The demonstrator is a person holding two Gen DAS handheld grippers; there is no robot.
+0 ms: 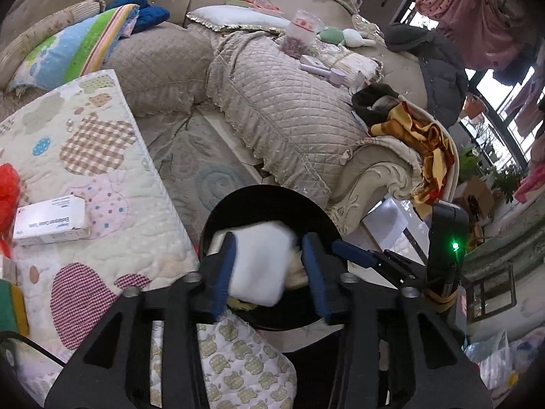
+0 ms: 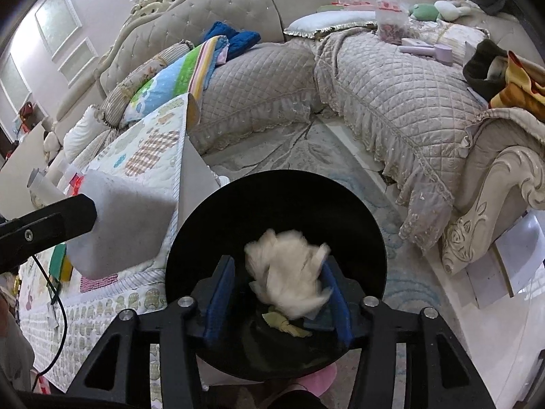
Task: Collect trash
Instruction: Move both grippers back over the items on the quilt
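Trash here comes as two pieces, both above the round black bin [image 2: 357, 211] on the floor beside the quilt-covered table [image 1: 102, 156]. In the left wrist view a white block [image 1: 259, 262], soft-edged like foam or a folded pad, sits between the blue pads of the left claw [image 1: 269, 272]; the left pad touches its side, while at the right pad I cannot tell whether there is contact, so whether the claw pinches it is not certain. The right wrist view shows that same block at 9 o'clock, out beyond the bin's rim and partly over the table edge, with the left claw's black finger against it. In the right claw [image 2: 277, 289] a crumpled wad of white tissue [image 2: 289, 272] lies blurred between spread pads, brushing the right pad and well clear of the left, with the bin's dark interior directly below it; it looks released or nearly so, though the blur leaves that open. Yellowish scraps [image 2: 286, 323] already lie at the bin's bottom. The coming move turns on this: the tissue is already over the bin's mouth, whereas the block lies toward 9 o'clock of it, so by my judgement the left arm must carry it toward 3 o'clock before letting go. A small white carton [image 1: 51, 220] rests on the table, well apart from both claws.
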